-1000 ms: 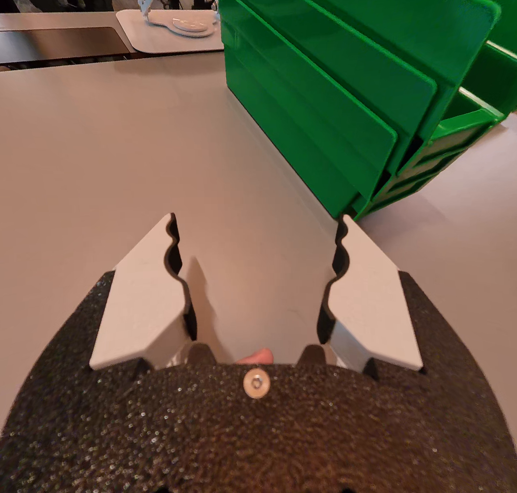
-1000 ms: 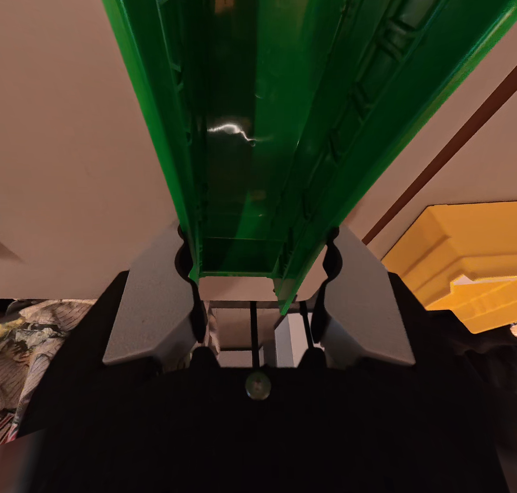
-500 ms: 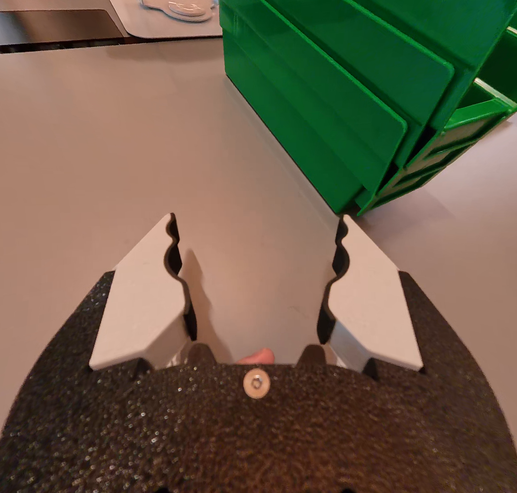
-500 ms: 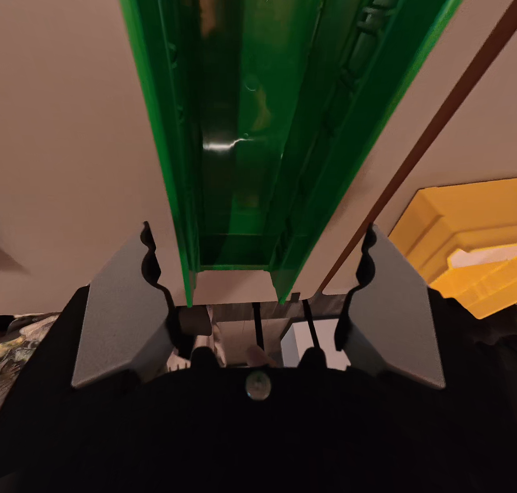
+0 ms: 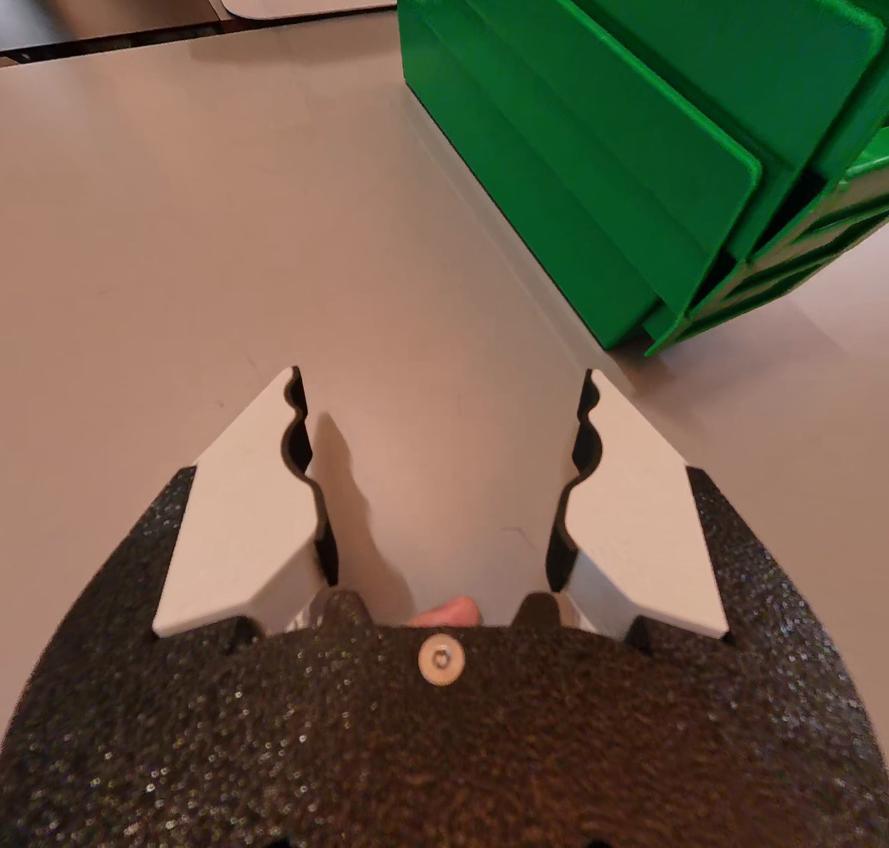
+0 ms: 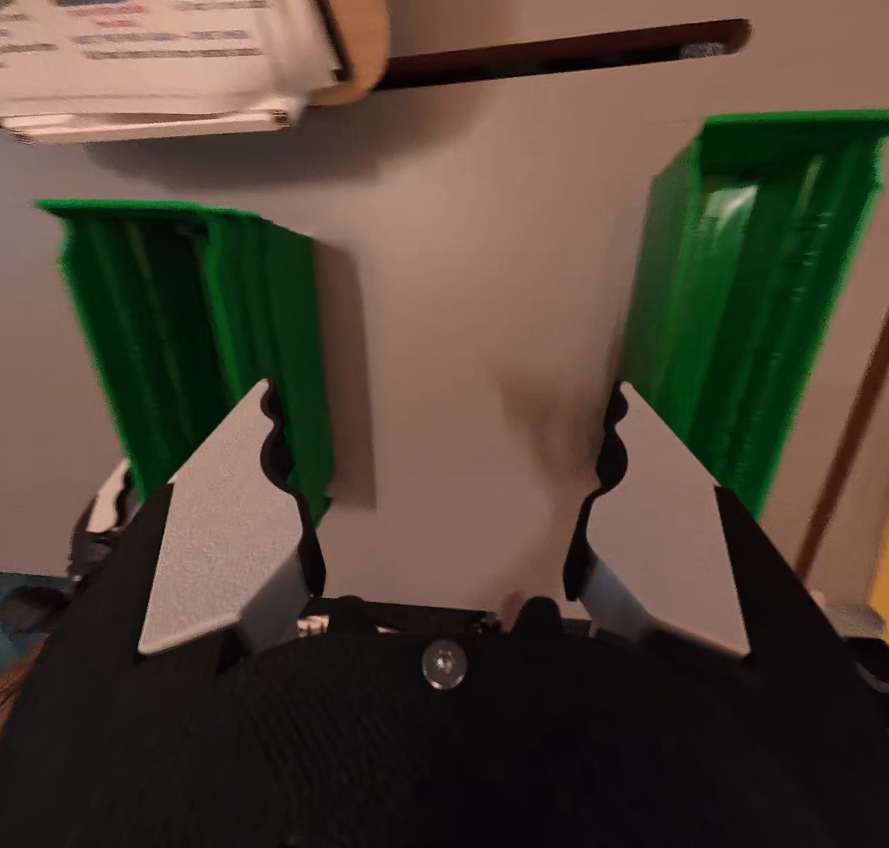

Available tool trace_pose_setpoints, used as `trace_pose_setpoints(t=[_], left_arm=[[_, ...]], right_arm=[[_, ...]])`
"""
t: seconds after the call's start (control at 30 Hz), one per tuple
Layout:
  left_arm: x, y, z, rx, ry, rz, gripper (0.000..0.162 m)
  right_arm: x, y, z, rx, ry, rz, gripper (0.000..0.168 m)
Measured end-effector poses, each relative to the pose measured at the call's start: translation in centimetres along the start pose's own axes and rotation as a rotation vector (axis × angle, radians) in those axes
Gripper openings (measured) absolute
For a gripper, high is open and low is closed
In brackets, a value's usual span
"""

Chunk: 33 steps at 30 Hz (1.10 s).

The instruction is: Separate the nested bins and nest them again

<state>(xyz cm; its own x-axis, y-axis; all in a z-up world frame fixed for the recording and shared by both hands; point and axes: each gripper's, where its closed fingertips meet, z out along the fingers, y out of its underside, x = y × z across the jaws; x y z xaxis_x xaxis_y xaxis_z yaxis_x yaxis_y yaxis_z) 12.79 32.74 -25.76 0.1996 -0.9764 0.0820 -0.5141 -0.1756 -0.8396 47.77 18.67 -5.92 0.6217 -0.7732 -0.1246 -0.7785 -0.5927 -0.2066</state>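
— Where are the bins seen?
— Nested green stack (image 5: 601,151) is set on the table (image 5: 240,223), ahead-right of the left gripper (image 5: 440,377); a separate bin (image 6: 750,295) is seen right of the right gripper (image 6: 445,387).
— And the jaws?
— Both are spread, nothing held.

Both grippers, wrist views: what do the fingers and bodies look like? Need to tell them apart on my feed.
The left gripper has pale wedge-shaped fingers with wavy black inner pads, on a speckled, rough black body with a silver centre screw. The right gripper is the same design; its body looks smoother, finely ribbed black.
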Motion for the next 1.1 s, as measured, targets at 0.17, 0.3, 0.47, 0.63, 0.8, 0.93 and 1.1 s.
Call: trace_pose_setpoints(t=[0.17, 0.3, 0.47, 0.63, 0.8, 0.93, 1.1], left_arm=[[0.0, 0.6, -0.2, -0.026, 0.006, -0.003, 0.111], [-0.2, 1.4, -0.6, -0.070, -0.001, -0.005, 0.111], [0.3, 0.8, -1.4, -0.036, 0.025, -0.021, 0.111], [0.0, 0.1, -2.2, -0.004, 0.033, -0.030, 0.111], [-0.3, 0.1, -1.9, 0.013, 0.072, -0.087, 0.111], [-0.4, 0.6, -1.4, -0.006, 0.077, -0.097, 0.111], [-0.5, 0.6, -1.4, -0.001, 0.069, -0.085, 0.111]], right_arm=[[-9.7, 1.4, -0.1, 0.052, -0.042, -0.025, 0.121], [-15.1, 3.8, 1.1, 0.044, 0.011, -0.089, 0.121], [-16.9, 5.9, 3.3, 0.047, 0.191, -0.167, 0.124], [-18.1, 6.7, 5.8, 0.028, 0.211, -0.145, 0.127], [-18.6, 6.9, 7.4, -0.004, 0.189, -0.118, 0.125], [-18.3, 7.9, 9.0, -0.071, 0.193, -0.133, 0.121], [-18.5, 8.3, 10.3, -0.098, 0.157, -0.102, 0.120]])
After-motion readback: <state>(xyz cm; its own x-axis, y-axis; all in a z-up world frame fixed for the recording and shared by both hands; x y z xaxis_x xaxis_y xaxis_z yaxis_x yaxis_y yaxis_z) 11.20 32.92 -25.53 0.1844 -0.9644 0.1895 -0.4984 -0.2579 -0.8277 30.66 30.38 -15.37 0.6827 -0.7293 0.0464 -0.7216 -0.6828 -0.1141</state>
